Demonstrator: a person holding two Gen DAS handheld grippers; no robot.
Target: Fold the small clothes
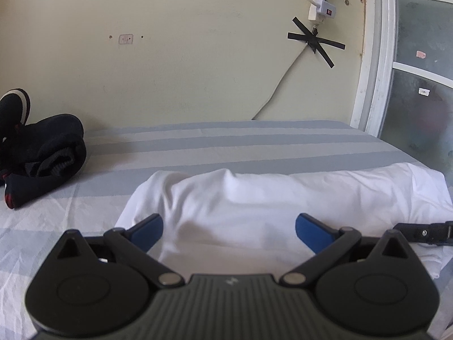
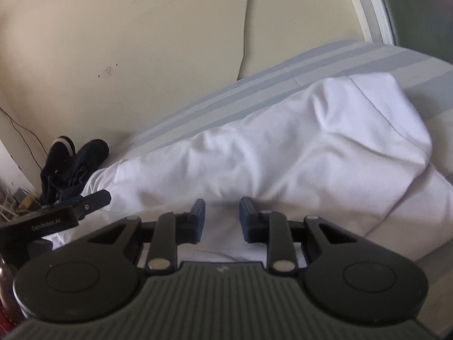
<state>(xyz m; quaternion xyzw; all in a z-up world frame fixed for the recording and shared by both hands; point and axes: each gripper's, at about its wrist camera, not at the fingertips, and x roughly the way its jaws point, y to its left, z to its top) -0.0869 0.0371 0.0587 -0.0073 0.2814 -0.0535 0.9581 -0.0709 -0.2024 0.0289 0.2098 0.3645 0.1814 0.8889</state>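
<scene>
Here the white garment (image 1: 254,198) lies rumpled across the striped bedsheet (image 1: 198,144), bunched into a long soft ridge that runs along the bed a little way off the wall (image 1: 170,56). The left gripper (image 1: 228,228) hangs low over the near part of the cloth with its blue fingers (image 1: 147,231) spread wide, white fabric showing in the gap and neither pad pressing on it. The right gripper (image 2: 222,214) sits over the near edge of the same garment, its jaws narrow with a small gap between them; whether cloth is pinched there I cannot tell. Near the wall, a heap of dark clothes (image 1: 45,150) rests on the sheet, apart from the white piece. A power strip (image 1: 320,2) is taped to the wall with black tape (image 1: 317,42), its cord dropping behind the bed.
</scene>
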